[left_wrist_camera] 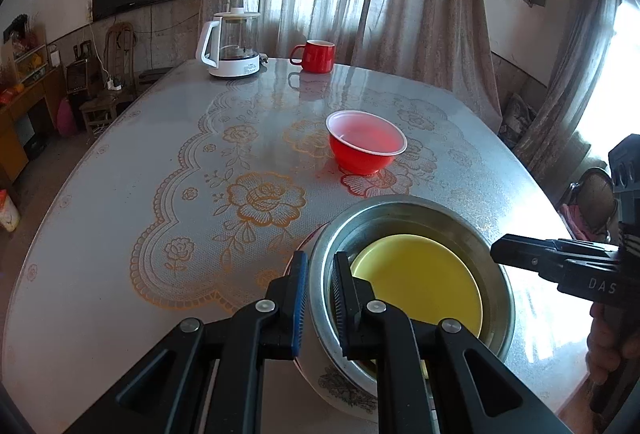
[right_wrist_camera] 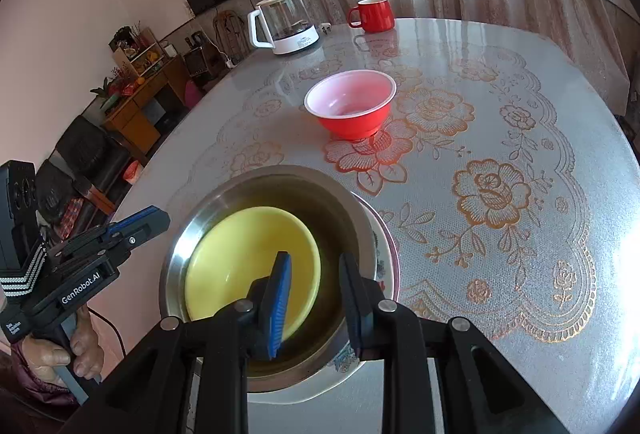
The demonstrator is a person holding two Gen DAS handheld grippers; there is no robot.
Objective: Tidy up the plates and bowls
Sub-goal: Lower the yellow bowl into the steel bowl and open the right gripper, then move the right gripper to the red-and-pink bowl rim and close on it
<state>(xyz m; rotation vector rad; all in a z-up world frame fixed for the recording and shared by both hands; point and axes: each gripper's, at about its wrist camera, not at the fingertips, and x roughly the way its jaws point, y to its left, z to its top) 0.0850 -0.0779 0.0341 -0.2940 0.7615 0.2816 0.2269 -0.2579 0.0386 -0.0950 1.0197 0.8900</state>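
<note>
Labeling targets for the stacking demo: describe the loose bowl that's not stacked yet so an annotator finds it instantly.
On the floral-patterned table, look past the metal bowl holding the yellow dish, toward the curtains. The red bowl stands alone mid-table: red outside, pale inside, white rim, handleless, unlike the red mug behind.

Two close down-tilted views, shared metal bowl [left_wrist_camera: 412, 234]

**A:** What do the tongs look like?

**B:** The left gripper [left_wrist_camera: 320, 262] and right gripper [right_wrist_camera: 316, 260] are both black plastic. Each has two angular arms with triangular cut-outs and round silver screws [left_wrist_camera: 265, 305] at the joints.

**A:** Any colour?

**B:** One finger of each carries a blue ribbed pad [left_wrist_camera: 299, 298]; the other pad is black.

**A:** Markings?

**B:** White "GenRobot.AI" lettering [right_wrist_camera: 80, 288] runs along the left one's side, behind its fingers. Further back there's a black-and-white chevron strap [right_wrist_camera: 20, 274], and a dark cable [right_wrist_camera: 116, 330] runs beside the handle.
</note>
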